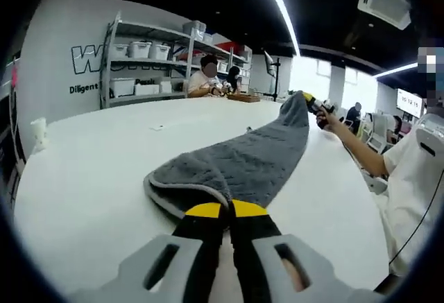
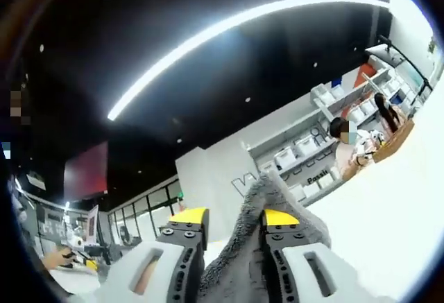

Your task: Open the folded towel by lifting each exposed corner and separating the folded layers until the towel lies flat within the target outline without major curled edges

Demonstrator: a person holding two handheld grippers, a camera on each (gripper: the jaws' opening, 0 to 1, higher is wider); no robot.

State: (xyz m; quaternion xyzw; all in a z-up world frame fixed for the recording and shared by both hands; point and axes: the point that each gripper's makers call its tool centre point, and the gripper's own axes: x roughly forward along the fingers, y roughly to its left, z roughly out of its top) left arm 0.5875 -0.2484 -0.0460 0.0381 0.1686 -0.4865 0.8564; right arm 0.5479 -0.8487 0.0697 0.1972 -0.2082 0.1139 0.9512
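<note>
Clearly soft and limp, the grey towel point(image 1: 239, 164) sagged between both grippers: left gripper point(image 1: 220, 211) clamped one corner, right gripper point(image 2: 232, 217) pinched another; corners suited gripping best.

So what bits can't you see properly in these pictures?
- Left gripper view: the towel corner is hidden inside the left hand-held gripper.
- Right gripper view: the right hand-held gripper hides most of the towel.
- Neither view shows a target outline on the table.
- The wall lettering is blocked by shelves.
</note>
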